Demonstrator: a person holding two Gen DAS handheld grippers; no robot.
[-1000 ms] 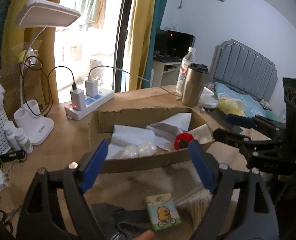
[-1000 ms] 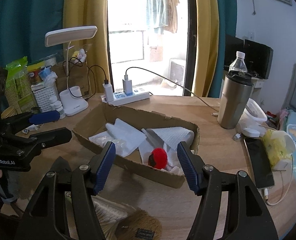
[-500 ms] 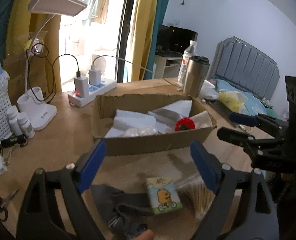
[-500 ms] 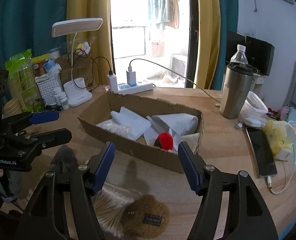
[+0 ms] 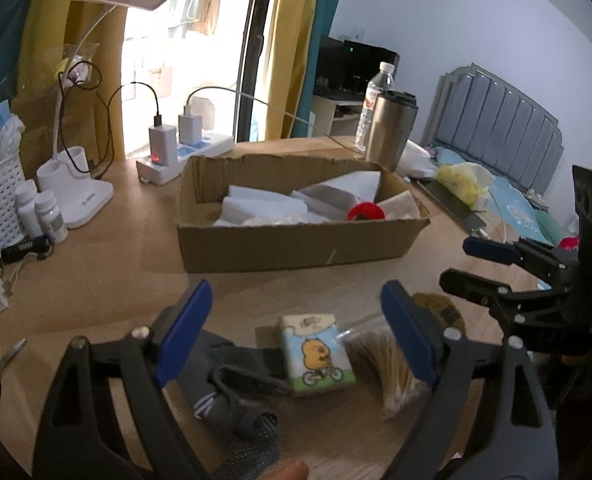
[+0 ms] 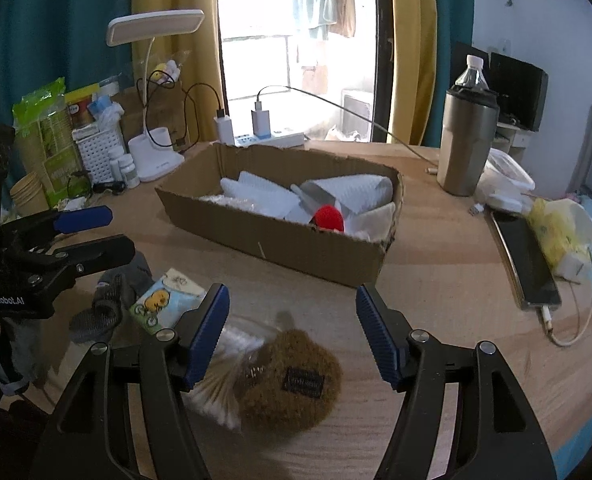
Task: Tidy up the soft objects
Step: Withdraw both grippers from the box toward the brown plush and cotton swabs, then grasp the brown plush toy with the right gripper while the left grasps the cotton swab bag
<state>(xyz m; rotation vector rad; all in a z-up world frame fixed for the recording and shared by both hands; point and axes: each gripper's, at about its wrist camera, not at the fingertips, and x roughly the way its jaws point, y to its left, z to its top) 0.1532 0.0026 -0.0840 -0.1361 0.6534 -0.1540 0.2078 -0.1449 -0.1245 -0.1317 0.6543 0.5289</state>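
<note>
Two grippers hang over the near part of the bench [image 6: 435, 280], each with its jaws spread and nothing between the pads. The left gripper [image 5: 296, 336] points down at a small tissue pack [image 5: 315, 354] printed with a yellow duck, which lies against a grey sock [image 5: 232, 384]. The right gripper [image 6: 292, 332] is above a brown fuzzy pouch [image 6: 292, 384] with a dark label, which overlaps a clear bag of cotton swabs [image 6: 220, 380].

Judging by the layout, the step in hand is the approach to pick up the loose soft items; the cardboard box [image 6: 296, 244] beyond them already holds white folded towels [image 6: 264, 196] and a red pompom [image 6: 328, 217], so it looks like the destination.

The next move probably calls for each gripper to come down around its target and close gently, since these things will squash and could slip. The pouch must be taken without snagging the swab bag beneath its edge.

Room is fair: bare bench lies between the items and the box's near wall, whose rim must be cleared on the way in. The grippers are near each other, so crossing paths is the main risk. A phone [image 6: 529, 264] and its cable lie well off to the right.
</note>
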